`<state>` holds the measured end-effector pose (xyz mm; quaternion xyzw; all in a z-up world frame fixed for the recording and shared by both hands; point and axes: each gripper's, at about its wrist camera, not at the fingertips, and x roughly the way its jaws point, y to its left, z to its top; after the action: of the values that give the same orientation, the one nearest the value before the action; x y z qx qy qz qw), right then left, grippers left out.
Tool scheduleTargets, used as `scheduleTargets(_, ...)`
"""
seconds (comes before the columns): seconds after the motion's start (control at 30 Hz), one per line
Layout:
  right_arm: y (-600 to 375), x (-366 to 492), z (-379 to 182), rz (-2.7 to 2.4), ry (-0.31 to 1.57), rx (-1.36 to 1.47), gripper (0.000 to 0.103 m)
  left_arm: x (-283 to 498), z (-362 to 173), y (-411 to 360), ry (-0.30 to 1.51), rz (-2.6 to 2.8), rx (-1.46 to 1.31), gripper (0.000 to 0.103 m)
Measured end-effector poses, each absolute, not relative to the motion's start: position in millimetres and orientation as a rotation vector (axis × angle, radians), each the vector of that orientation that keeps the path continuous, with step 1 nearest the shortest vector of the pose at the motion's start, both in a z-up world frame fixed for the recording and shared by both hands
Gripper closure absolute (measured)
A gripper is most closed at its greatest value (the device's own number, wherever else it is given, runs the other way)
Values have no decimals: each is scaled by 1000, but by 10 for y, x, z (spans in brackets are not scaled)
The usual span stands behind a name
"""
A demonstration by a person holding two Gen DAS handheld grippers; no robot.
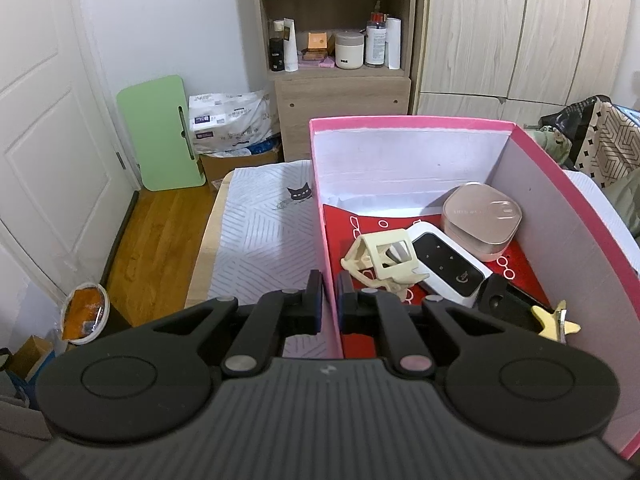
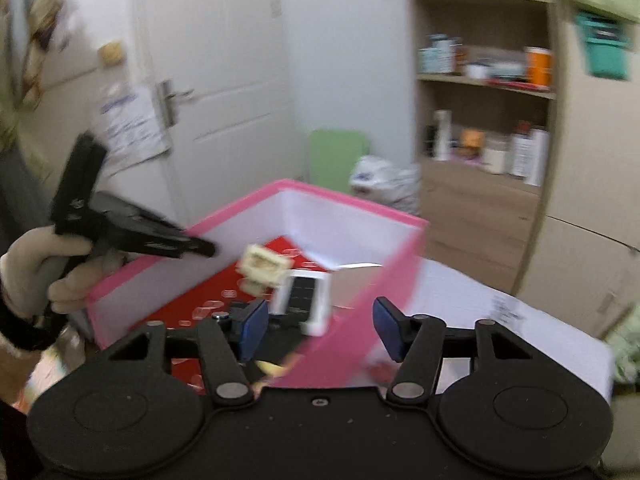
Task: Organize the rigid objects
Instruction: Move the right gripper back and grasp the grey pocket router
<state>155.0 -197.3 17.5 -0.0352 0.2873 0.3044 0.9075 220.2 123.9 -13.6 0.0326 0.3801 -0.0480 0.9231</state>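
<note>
Left gripper (image 1: 329, 298): fingers clamped on the pink box (image 1: 560, 184) wall at 6 o'clock. Right gripper (image 2: 319, 326): fingers apart, straddling its near wall (blurred). Cream holder (image 1: 382, 256) lies inside.

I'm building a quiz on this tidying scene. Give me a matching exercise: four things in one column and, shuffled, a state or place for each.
Things:
1. left gripper
2. right gripper
3. rose-gold case
4. star-shaped clip

States or places:
A. jaws apart, straddling the near wall of the pink box, pads off it
B. in the box's far right corner
C. shut on the box's left wall
D. at the box's near end, beside a black object

Pairs: 1-C, 2-A, 3-B, 4-D
</note>
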Motion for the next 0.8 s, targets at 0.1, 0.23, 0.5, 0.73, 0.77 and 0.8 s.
scheduleTargets(0.1, -2287, 1512, 56, 525, 618, -41, 37, 2188, -132, 1235, 777, -96, 68, 96)
scheduleTargets(0.23, -2616, 1509, -153, 442, 692, 16, 37, 2189, -125, 1229, 778, -97, 67, 96)
scheduleTargets(0.5, -2785, 1629, -545, 352, 884, -41, 37, 2191, -118, 1205, 781, -97, 76, 96)
scheduleTargets(0.73, -2667, 1808, -716, 424, 937, -266, 37, 2215, -123, 1168, 793, -95, 96, 96)
scheduleTargets(0.77, -2694, 1871, -727, 439, 952, -262, 37, 2217, -126, 1167, 794, -95, 99, 96)
scheduleTargets(0.8, -2708, 1931, -736, 453, 966, -257, 37, 2218, -129, 1170, 794, -95, 98, 96)
